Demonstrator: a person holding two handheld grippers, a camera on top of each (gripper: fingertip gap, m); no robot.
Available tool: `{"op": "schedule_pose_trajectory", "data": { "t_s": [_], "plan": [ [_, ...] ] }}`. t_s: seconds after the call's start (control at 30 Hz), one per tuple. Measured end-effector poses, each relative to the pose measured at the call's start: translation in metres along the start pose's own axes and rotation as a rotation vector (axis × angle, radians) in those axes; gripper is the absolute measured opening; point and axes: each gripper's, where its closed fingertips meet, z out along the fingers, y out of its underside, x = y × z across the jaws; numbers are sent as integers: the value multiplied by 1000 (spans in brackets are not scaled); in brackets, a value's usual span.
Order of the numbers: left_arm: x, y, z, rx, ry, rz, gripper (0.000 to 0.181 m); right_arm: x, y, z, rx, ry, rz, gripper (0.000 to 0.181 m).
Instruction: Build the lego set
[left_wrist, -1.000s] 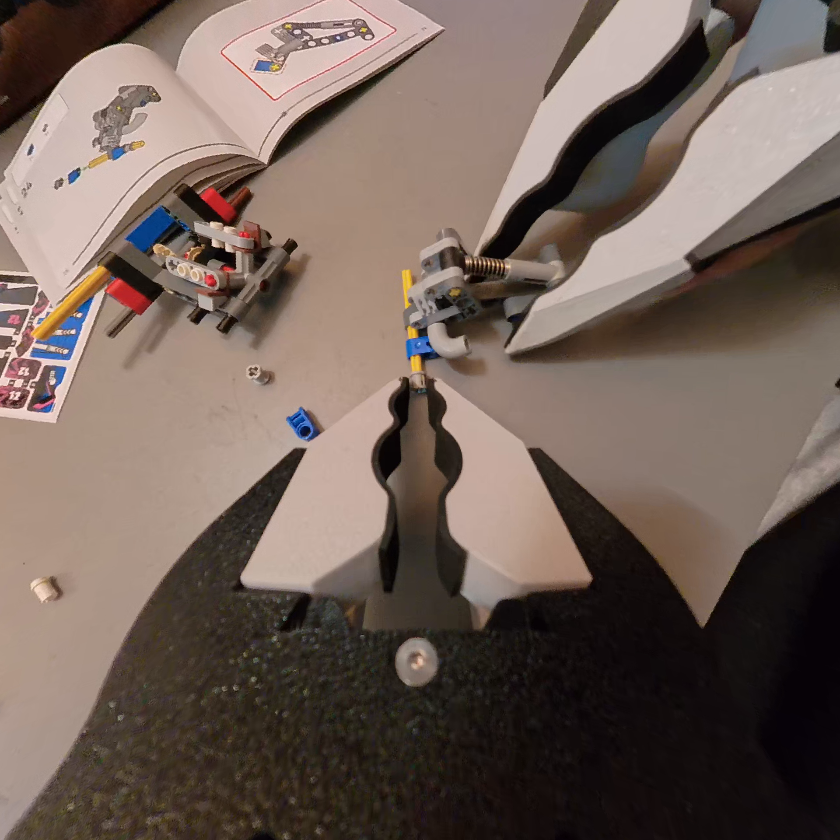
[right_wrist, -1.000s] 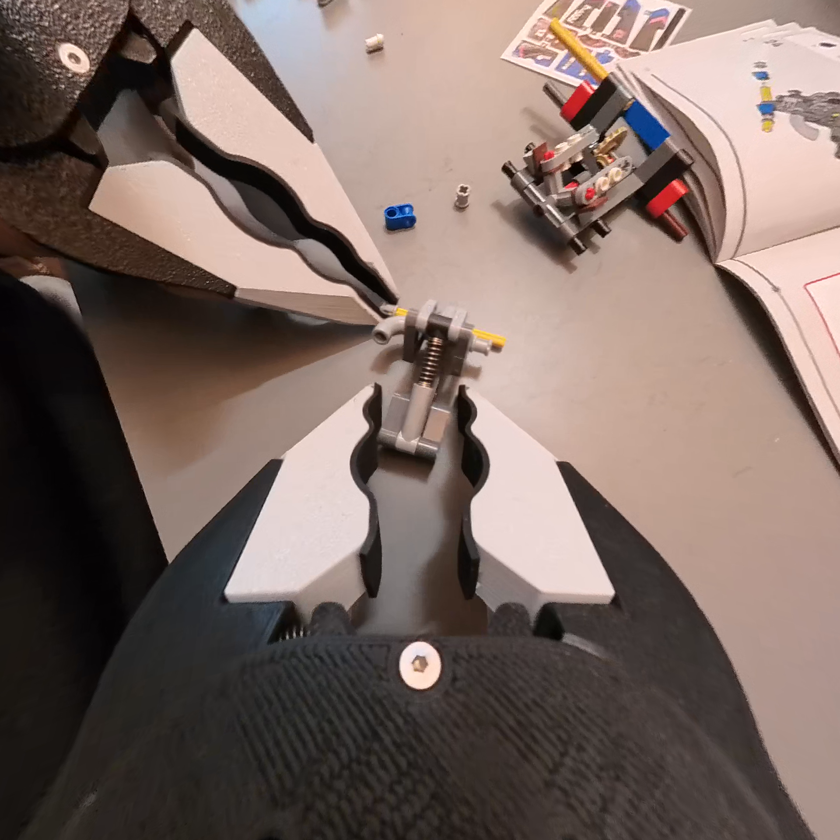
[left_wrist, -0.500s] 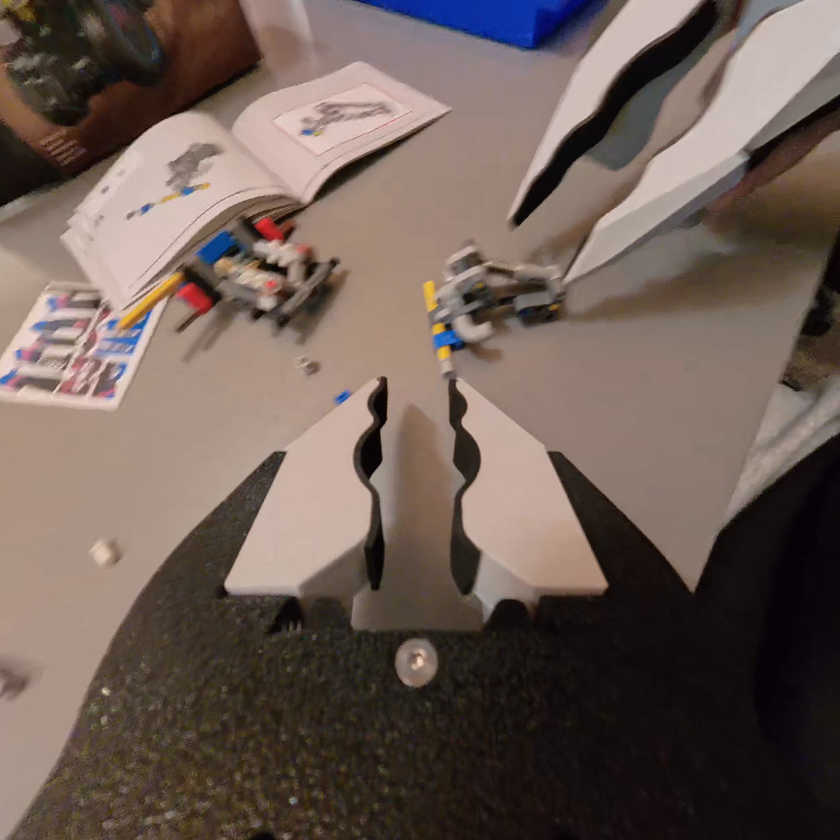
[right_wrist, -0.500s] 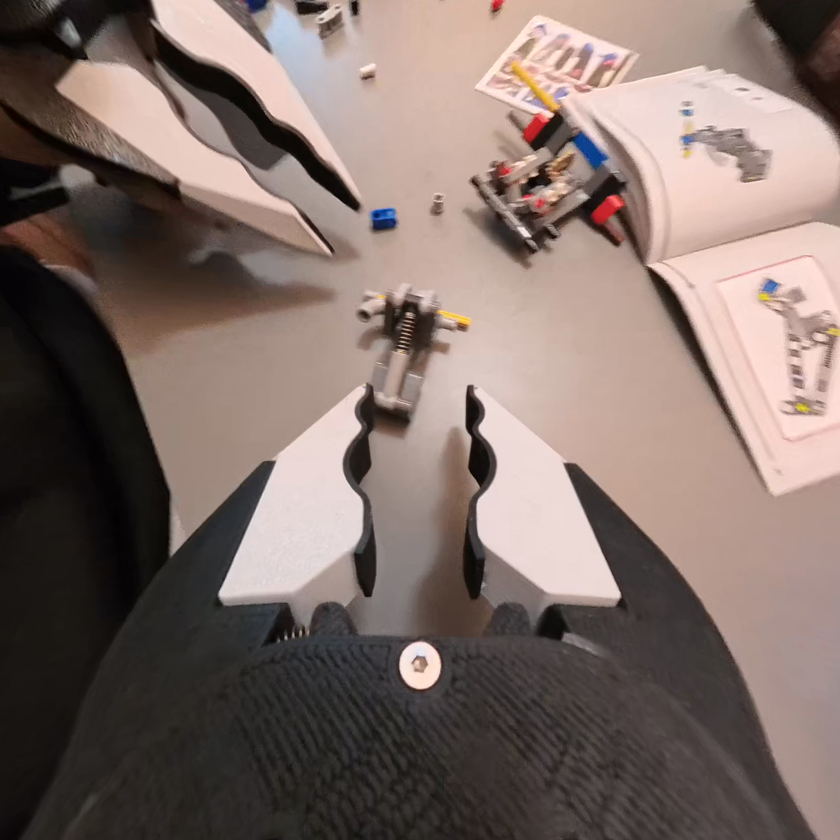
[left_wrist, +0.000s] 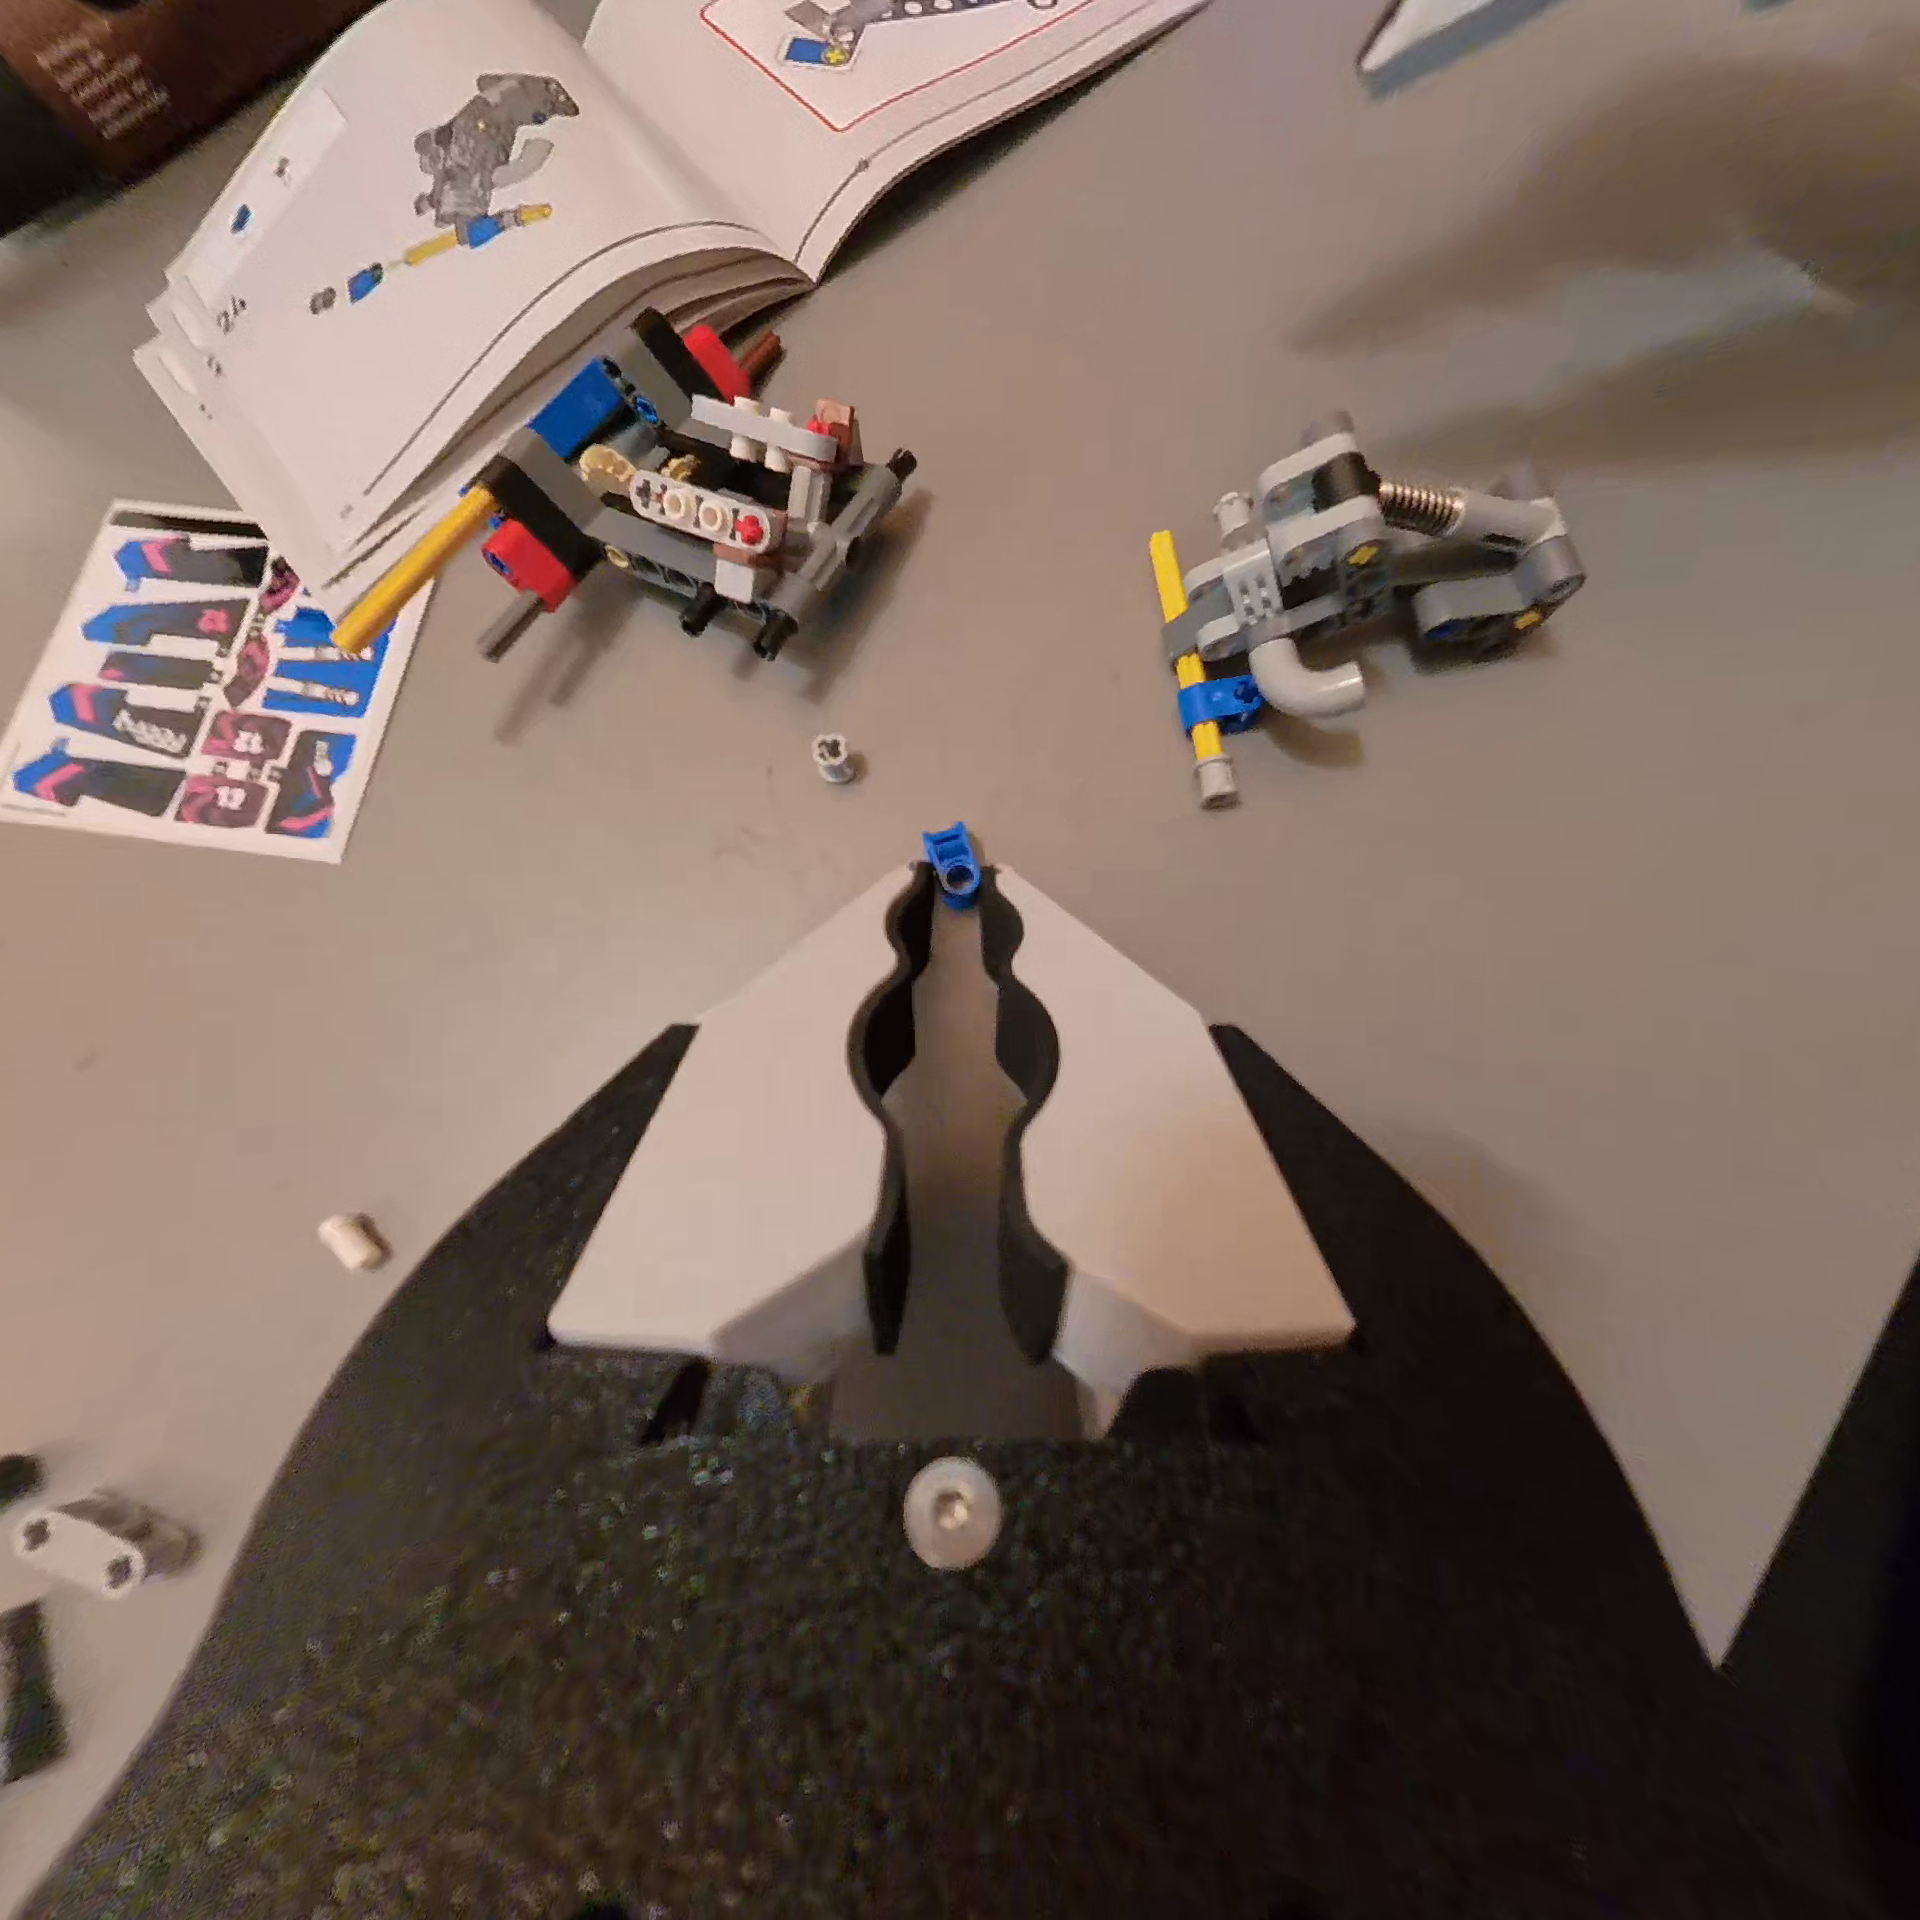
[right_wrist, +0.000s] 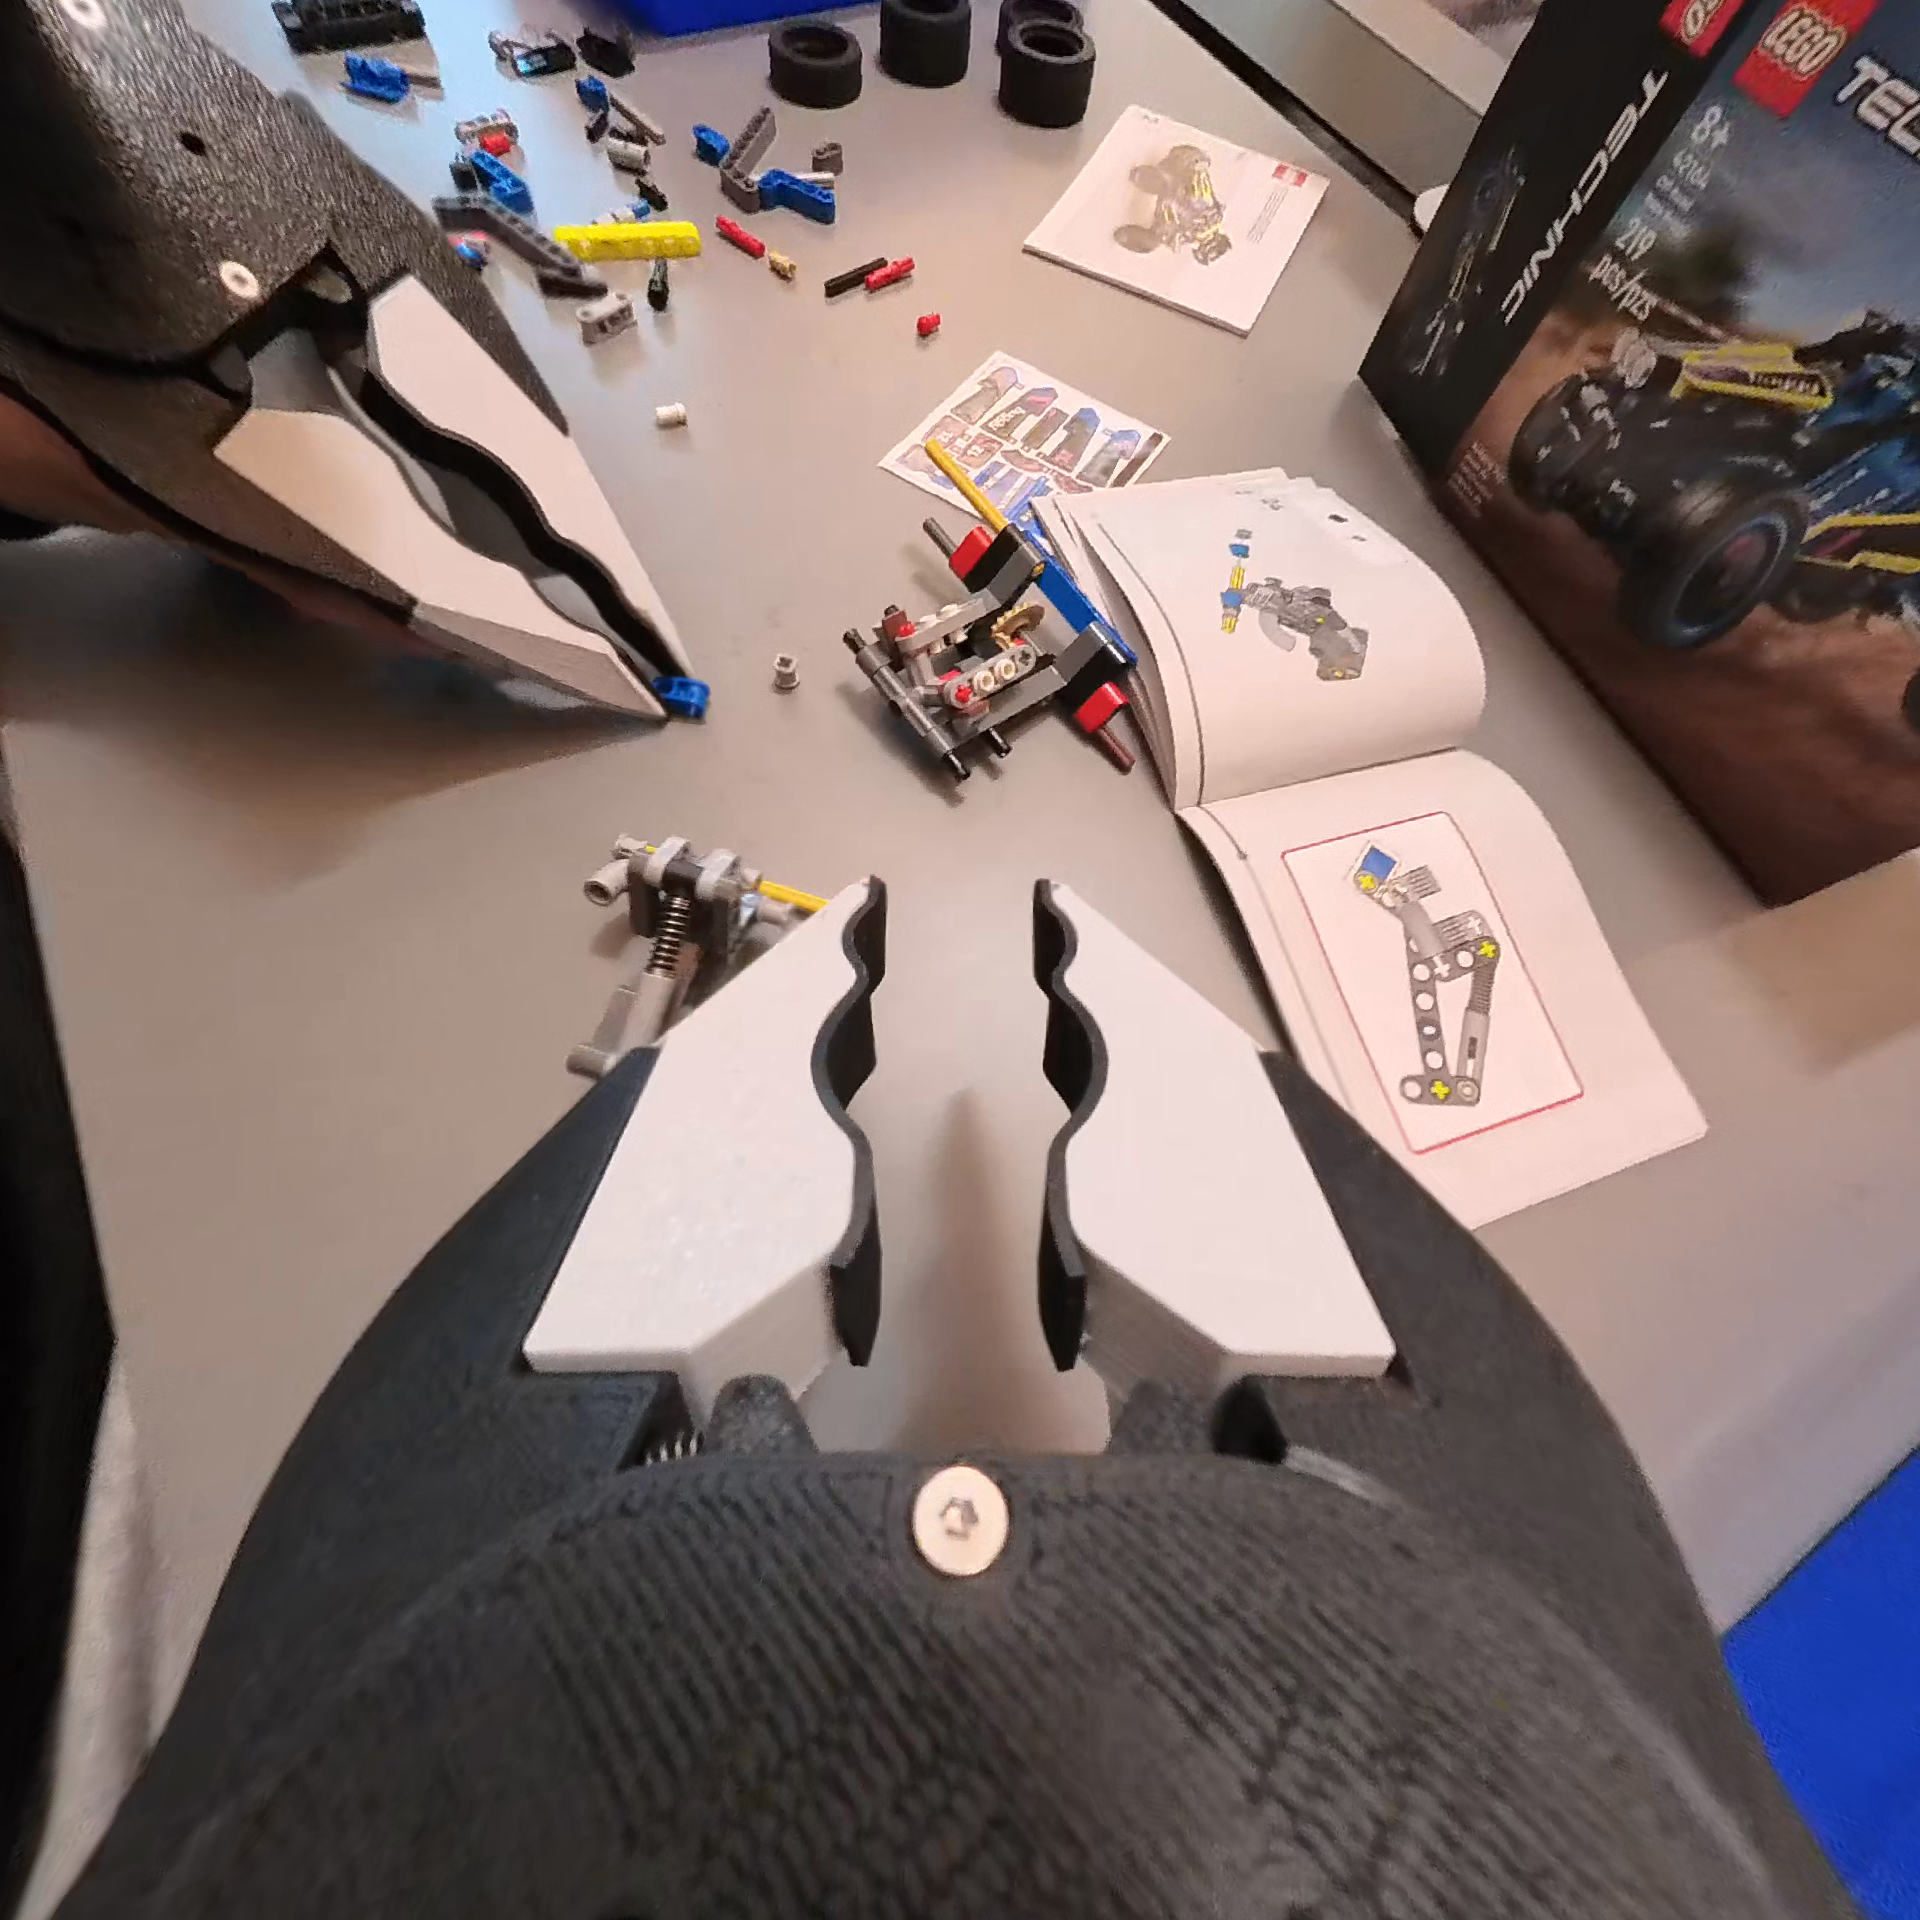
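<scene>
Left gripper (left_wrist: 954, 883): grey wedge-shaped fingers (left_wrist: 1122, 1101) with black wavy inner pads, tips nearly closed on a small blue plastic connector piece (left_wrist: 952, 860), pinched at the very tip, down at the grey matte surface (left_wrist: 1351, 1039).

Right gripper (right_wrist: 958, 899): same build, fingers (right_wrist: 727, 1132) parted with a clear gap, holding nothing, hovering above the surface.

Grey suspension sub-assembly with a metal coil spring and yellow axle (left_wrist: 1340, 582): lies on the surface, apart from both grippers; in the right wrist view (right_wrist: 681, 914) it sits just beside the right gripper's left finger, partly hidden by it. A blue connector and a light grey bush sit on the axle's near end.

Dark grey chassis frame with red, blue and white parts (left_wrist: 686, 499): on the surface, touching the lower edge of the open white instruction booklet (left_wrist: 416, 291).

Small light grey bush (left_wrist: 834, 756): loose, between the chassis frame and the blue connector piece.

Sticker sheet with blue, black and pink decals (left_wrist: 187, 686): flat, left of the chassis frame, partly under the booklet.

Dark printed set box (right_wrist: 1683, 416): upright at the right edge.

Loose mixed pieces (right_wrist: 644, 208) and black rubber tyres (right_wrist: 925, 47): scattered at the far end.
</scene>
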Motion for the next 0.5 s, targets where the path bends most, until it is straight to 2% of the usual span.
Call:
{"op": "schedule_pose_trajectory", "data": {
  "t_s": [0.03, 0.23, 0.33, 0.5],
  "plan": [
    [-1, -1, 1, -5, 11, 20, 5, 3, 1, 1, -5, -1, -7, 26],
    [1, -35, 18, 4, 154, 190, 5, 14, 7, 14, -12, -53, 18, 25],
    [12, -56, 36, 16, 250, 381, 5, 15, 16, 19, -48, -73, 12, 24],
    [25, -55, 56, -108, 440, 607, 5, 12, 34, 22, -94, -95, -58, 22]
  ]
}}
